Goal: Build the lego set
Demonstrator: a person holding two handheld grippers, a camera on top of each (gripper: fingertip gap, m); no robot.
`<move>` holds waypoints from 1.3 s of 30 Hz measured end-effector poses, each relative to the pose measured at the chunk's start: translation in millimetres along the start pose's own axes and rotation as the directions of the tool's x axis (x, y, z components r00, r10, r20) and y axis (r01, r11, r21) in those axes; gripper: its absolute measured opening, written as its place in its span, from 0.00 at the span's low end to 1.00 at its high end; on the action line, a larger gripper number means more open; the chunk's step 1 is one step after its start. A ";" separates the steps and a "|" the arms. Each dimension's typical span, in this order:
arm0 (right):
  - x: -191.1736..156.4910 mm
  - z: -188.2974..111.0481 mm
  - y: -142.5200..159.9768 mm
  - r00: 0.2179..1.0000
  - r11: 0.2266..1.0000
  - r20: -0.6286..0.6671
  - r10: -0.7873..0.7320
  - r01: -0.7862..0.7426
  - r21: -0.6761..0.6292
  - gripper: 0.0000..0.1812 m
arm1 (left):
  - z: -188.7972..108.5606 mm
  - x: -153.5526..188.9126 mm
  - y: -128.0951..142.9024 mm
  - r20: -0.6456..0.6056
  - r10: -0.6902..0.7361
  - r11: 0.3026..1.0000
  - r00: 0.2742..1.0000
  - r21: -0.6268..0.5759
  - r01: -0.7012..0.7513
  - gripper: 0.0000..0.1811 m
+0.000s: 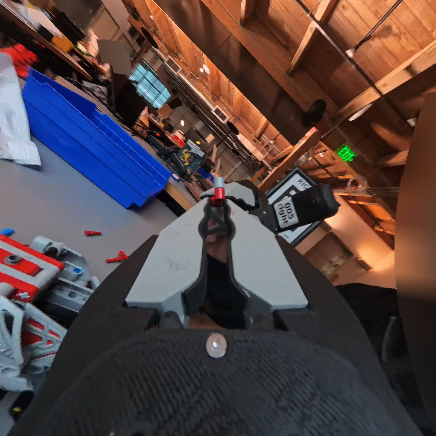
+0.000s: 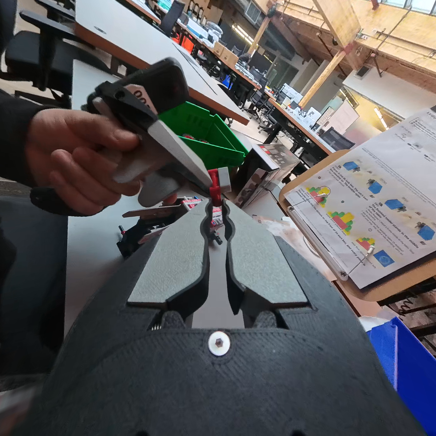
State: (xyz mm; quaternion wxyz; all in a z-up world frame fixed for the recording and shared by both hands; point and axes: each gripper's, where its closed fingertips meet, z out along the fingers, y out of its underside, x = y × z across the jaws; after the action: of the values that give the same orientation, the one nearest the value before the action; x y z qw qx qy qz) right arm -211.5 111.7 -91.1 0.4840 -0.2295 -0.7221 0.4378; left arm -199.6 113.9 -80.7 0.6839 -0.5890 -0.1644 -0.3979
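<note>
I hold both tools raised above the grey table (image 1: pixel 70 200), tip to tip. My left gripper (image 1: pixel 215 204) pinches a small red plastic pin with a grey sleeve (image 1: pixel 218 192); my right gripper (image 2: pixel 215 204) nips that red piece's lower end too. The half-built red-and-grey model (image 1: pixel 30 278) lies on the table beside a glossy blue plastic bin (image 1: pixel 94 146).

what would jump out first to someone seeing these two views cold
The small red and grey lego piece held up in mid-air, pinched at the tips of the left hand-held gripper while the right hand-held gripper closes in on it. Next, the blue bin on the table and the half-built red and grey model at lower left.
</note>
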 end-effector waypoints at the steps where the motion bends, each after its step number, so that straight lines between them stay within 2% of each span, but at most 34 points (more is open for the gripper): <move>1: -0.4 0.3 -0.2 1.000 1.000 -0.002 0.000 0.000 0.000 0.02 | -1.1 0.1 -1.3 0.012 0.040 0.999 0.999 0.009 -0.040 0.04; 5: -0.5 -2.5 4.2 0.998 1.000 0.059 0.015 -0.014 -0.018 0.03 | -2.5 -1.7 2.5 0.083 0.224 0.973 0.971 -0.079 -0.218 0.02; 8: 5.8 -12.6 0.6 0.982 0.990 0.140 0.129 -0.135 0.034 0.02 | -3.4 1.7 3.5 0.103 0.346 0.935 0.933 -0.124 -0.333 0.03; 11: 7.1 -19.9 -11.5 0.912 0.933 0.271 0.308 -0.345 0.102 0.05 | -1.8 1.3 10.5 0.104 0.391 0.912 0.915 -0.175 -0.370 0.03; 14: -2.1 -20.2 -17.5 0.812 0.867 0.408 0.417 -0.490 0.090 0.10 | 0.8 2.1 17.2 0.089 0.397 0.905 0.914 -0.203 -0.374 0.03; 16: -4.7 -17.0 -13.5 0.795 0.859 0.419 0.440 -0.509 0.064 0.02 | 0.8 -0.1 18.6 0.101 0.414 0.897 0.905 -0.218 -0.385 0.03; 24: -12.7 -12.8 -11.9 0.780 0.856 0.442 0.443 -0.515 0.050 0.04 | 0.7 1.3 22.2 0.084 0.386 0.904 0.919 -0.233 -0.358 0.03; 26: -12.0 -9.2 -8.4 0.783 0.855 0.424 0.455 -0.517 0.038 0.03 | -0.9 -4.2 20.0 0.118 0.424 0.890 0.898 -0.239 -0.388 0.02; 28: -11.3 -6.6 -3.5 0.778 0.852 0.411 0.475 -0.524 0.007 0.03 | -3.1 -11.4 18.4 0.162 0.504 0.850 0.848 -0.266 -0.455 0.01; 29: -10.8 -7.0 -2.3 0.769 0.847 0.416 0.485 -0.532 -0.003 0.03 | -5.4 -17.6 14.6 0.209 0.569 0.814 0.795 -0.283 -0.508 0.00; 31: -12.9 -9.1 -2.5 0.729 0.826 0.450 0.515 -0.562 -0.034 0.02 | -11.8 -29.5 4.7 0.289 0.729 0.683 0.620 -0.359 -0.636 0.00; 32: -13.6 -9.7 -4.9 0.713 0.815 0.467 0.524 -0.578 -0.032 0.02 | -11.6 -28.4 5.7 0.274 0.775 0.631 0.569 -0.388 -0.672 0.00; 34: -11.5 -8.7 -7.8 0.714 0.808 0.465 0.524 -0.589 -0.006 0.02 | -4.4 -18.3 21.5 0.182 0.778 0.616 0.601 -0.406 -0.675 0.00; 36: -9.0 -8.5 -7.2 0.709 0.799 0.460 0.535 -0.602 -0.001 0.02 | -3.7 -23.6 34.4 0.152 0.781 0.597 0.606 -0.466 -0.652 0.00; 38: -8.4 -11.8 -11.7 0.658 0.759 0.500 0.562 -0.651 0.003 0.02 | -2.7 -23.4 40.6 0.129 0.785 0.587 0.606 -0.468 -0.660 0.00; 39: -8.1 -13.5 -14.9 0.628 0.735 0.524 0.575 -0.678 0.006 0.02 | -0.8 -19.9 39.9 0.129 0.775 0.603 0.618 -0.443 -0.663 0.04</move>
State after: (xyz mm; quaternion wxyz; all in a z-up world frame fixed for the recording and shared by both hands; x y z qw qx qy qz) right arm -194.5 103.6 -80.3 0.1219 -0.2984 -0.6450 0.6929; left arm -182.9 119.7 -121.6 0.6341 -0.7708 0.0600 -0.0093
